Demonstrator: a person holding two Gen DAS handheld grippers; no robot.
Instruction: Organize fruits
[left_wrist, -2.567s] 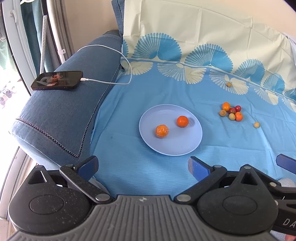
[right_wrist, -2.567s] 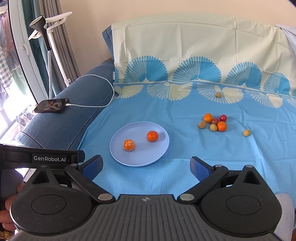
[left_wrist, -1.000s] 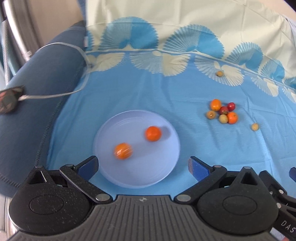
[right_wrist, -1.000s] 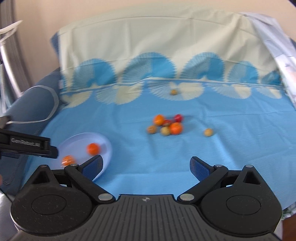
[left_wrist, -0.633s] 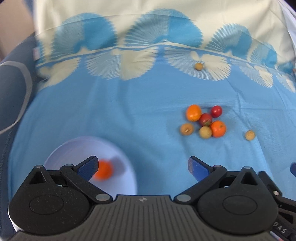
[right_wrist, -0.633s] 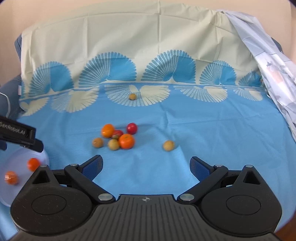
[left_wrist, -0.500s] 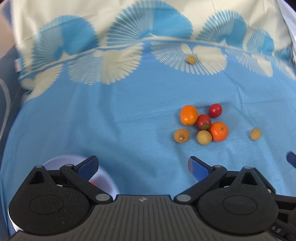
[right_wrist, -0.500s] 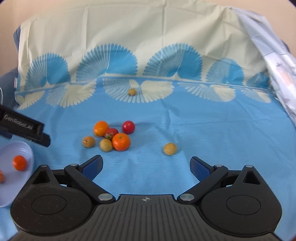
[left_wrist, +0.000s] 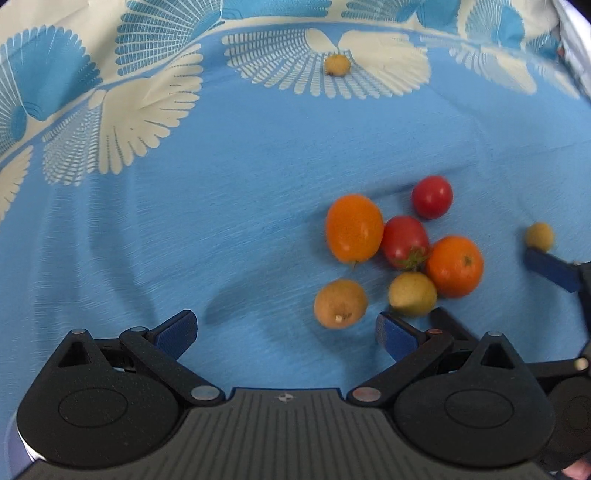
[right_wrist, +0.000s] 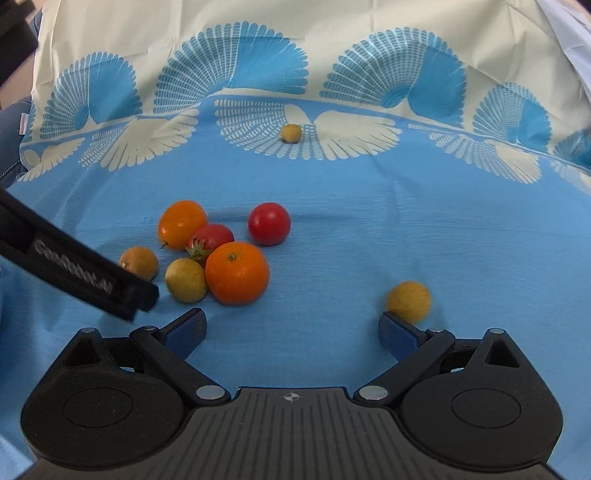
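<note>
Orange tangerine (right_wrist: 237, 272) ahead-left of right gripper (right_wrist: 291, 330)

Both wrist views are bright and evenly daylit, with saturated colour. The fruits (right_wrist: 218, 254) cast soft short shadows on the blue cloth (right_wrist: 369, 240). Fisheye distortion bends the fan pattern at the edges (strongest near the corners). Motion blur smears the left view's cloth weave and the lone yellow fruit (right_wrist: 409, 301).
</note>
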